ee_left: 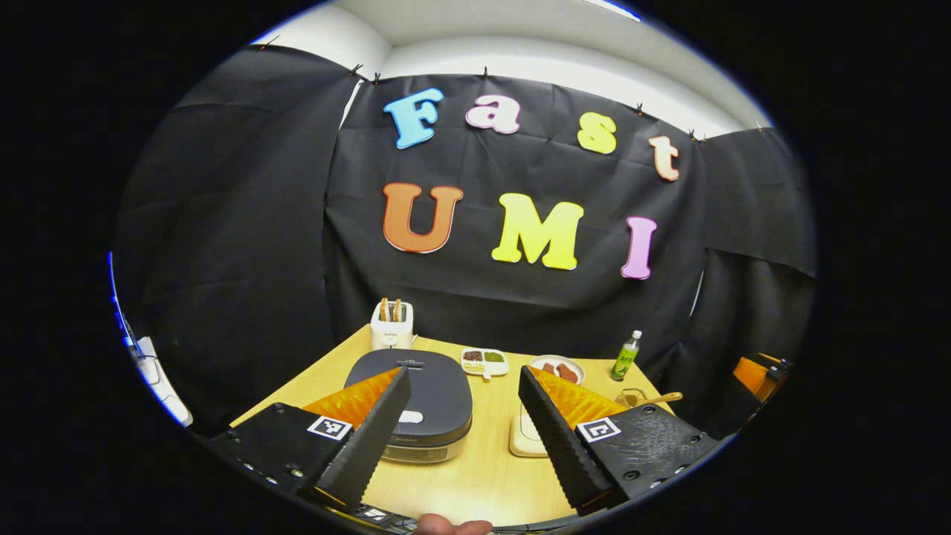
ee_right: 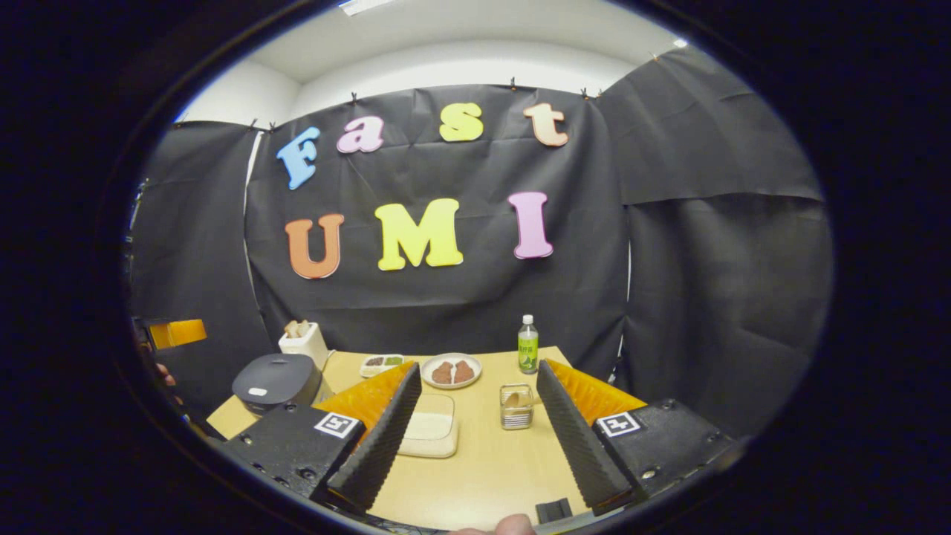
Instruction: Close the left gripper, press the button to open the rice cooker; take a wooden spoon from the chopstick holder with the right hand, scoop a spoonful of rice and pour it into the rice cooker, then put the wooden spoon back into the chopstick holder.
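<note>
My left gripper (ee_left: 461, 416) and right gripper (ee_right: 475, 423) both gape; the cooker (ee_left: 427, 397) sits lidded, near-left. If I press its button (ee_left: 410, 417) unclosed, the fingers could straddle it.

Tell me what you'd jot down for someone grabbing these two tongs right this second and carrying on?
Left tongs: open, empty, above the table's near edge facing the cooker.
Right tongs: open, empty, facing the holder.
Cooker: lid shut, at the table's left.
Spoon: in the holder.
Rice tray: between cooker and holder.
Done: nothing yet.
Left: shut left tongs, press the cooker's button, take the spoon, scoop rice into the cooker, put the spoon back.
</note>
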A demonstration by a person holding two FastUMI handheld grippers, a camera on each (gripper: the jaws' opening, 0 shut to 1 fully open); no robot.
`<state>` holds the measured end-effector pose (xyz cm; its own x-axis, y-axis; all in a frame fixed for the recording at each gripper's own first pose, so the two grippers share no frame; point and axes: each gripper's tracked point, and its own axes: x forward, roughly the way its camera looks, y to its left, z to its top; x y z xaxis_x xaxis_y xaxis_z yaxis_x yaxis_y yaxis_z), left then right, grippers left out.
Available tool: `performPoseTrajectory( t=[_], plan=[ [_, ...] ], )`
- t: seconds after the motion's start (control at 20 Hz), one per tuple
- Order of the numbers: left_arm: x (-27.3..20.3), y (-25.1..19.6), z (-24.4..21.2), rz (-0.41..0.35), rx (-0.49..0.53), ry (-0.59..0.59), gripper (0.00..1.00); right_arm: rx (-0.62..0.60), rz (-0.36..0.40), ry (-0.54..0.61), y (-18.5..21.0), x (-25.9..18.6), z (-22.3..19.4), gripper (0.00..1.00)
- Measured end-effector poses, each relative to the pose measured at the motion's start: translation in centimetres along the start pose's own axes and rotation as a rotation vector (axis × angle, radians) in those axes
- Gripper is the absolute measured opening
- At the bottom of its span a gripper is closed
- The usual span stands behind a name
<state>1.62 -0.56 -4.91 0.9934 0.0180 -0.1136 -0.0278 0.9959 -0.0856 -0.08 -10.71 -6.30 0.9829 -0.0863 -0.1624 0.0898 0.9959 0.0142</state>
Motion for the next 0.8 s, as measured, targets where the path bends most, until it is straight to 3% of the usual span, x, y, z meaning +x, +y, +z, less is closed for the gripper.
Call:
performPoseTrajectory(
  t=[0.5, 0.8],
  plan=[
    [-13.0, -2.7, 0.8, -0.111, 0.047, -0.127, 0.95, -0.02, 0.038, -0.069, 6.0, -11.9, 0.5, 1.0],
    [-16.4, -3.4, 0.3, -0.101, 0.053, -0.137, 0.95, -0.025, 0.063, -0.092, 7.4, -14.9, 0.7, 1.0]
  ],
)
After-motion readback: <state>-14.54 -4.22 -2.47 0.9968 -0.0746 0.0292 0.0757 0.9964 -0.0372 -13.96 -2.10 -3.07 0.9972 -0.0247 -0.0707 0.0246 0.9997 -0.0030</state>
